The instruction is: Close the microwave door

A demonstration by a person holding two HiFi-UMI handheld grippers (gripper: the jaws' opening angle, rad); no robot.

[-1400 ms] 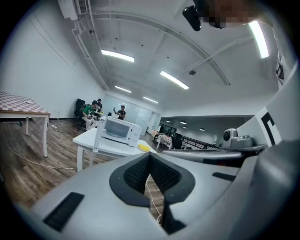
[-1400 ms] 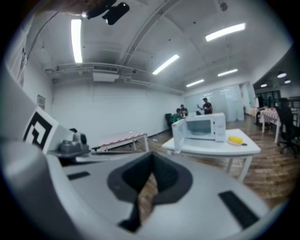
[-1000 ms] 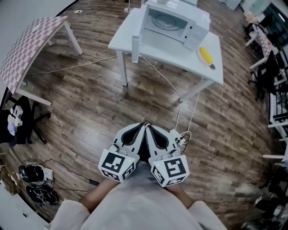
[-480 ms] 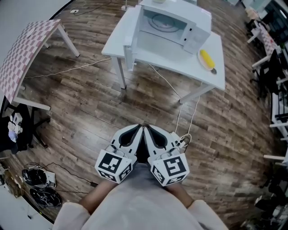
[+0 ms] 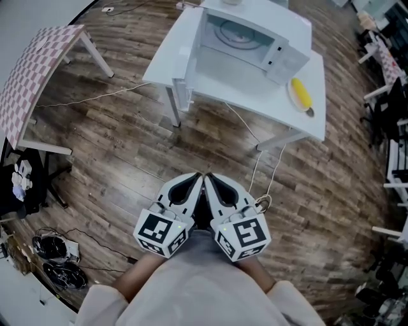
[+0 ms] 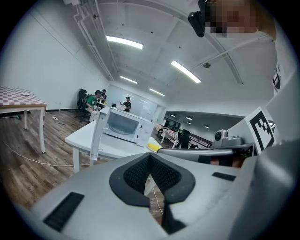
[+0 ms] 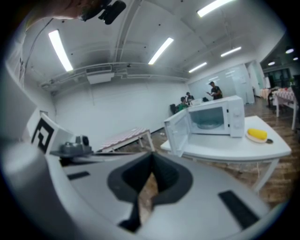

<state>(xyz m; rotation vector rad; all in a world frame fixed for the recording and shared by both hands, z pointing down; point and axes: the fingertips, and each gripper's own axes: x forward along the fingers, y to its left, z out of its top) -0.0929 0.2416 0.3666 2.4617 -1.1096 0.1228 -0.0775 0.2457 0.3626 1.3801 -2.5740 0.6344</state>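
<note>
The floor (image 5: 127, 146) is dark, grainy wood planking with a dull sheen. The microwave (image 5: 262, 19) and its table (image 5: 248, 88) look smooth, white, faintly glossy. The left gripper (image 5: 198, 177) and right gripper (image 5: 209, 177) have matt pale plastic shells and black, finely ribbed pads (image 6: 135, 174).

Lighting: bright, even, supplied by long white ceiling strip lamps (image 6: 124, 42) | Shadows: faint, soft-edged beneath the white rectangular table (image 5: 274, 102) | Distortion: fisheye bending, dark vignetted corners | Focus: right gripper view softened, near foreground blurred
</note>
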